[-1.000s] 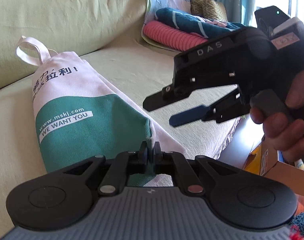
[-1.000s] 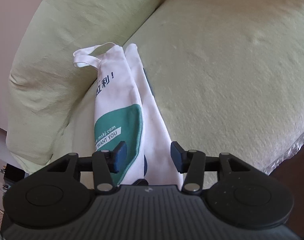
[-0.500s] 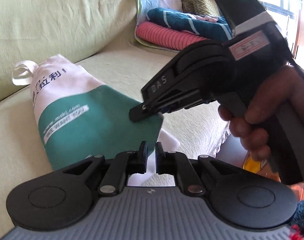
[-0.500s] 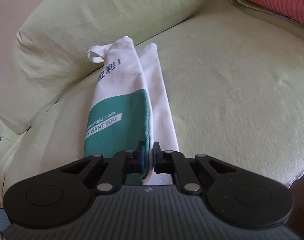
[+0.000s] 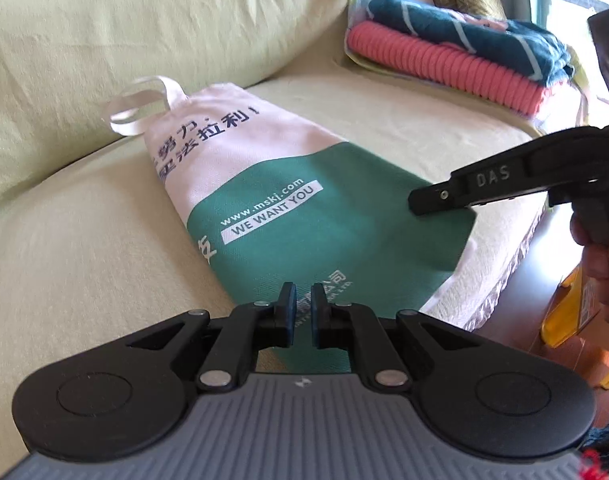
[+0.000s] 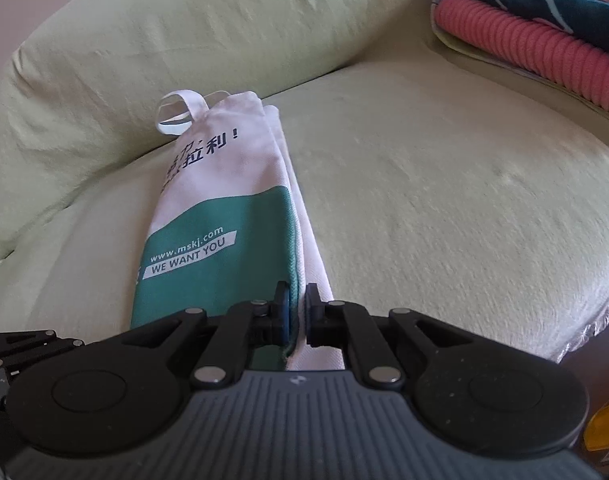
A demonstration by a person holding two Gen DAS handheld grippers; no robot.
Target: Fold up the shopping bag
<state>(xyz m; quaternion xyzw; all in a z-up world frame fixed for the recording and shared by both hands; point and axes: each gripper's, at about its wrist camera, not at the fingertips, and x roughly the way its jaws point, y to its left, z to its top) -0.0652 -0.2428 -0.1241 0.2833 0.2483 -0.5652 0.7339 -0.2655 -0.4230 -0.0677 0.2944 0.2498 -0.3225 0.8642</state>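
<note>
A white and green cloth shopping bag (image 5: 288, 200) lies folded lengthwise on a pale green sofa seat (image 5: 84, 248), its white handle loop (image 5: 140, 104) toward the backrest. My left gripper (image 5: 303, 308) is shut on the bag's near green edge. My right gripper (image 6: 297, 312) is shut on the bag's (image 6: 224, 216) near right edge and holds that corner slightly lifted. It also shows in the left wrist view (image 5: 432, 204), gripping the bag's right corner.
Folded pink and teal blankets (image 5: 456, 56) are stacked at the sofa's far right end, also seen in the right wrist view (image 6: 544, 32). The backrest cushion (image 6: 184, 40) rises behind the bag. The seat's front edge (image 5: 512, 248) drops off at right, with a yellow box (image 5: 572, 304) on the floor below.
My right gripper closed on the bag's right corner and pulled it outward to the right, spreading the green panel flat. My left gripper stayed shut on the near edge.
</note>
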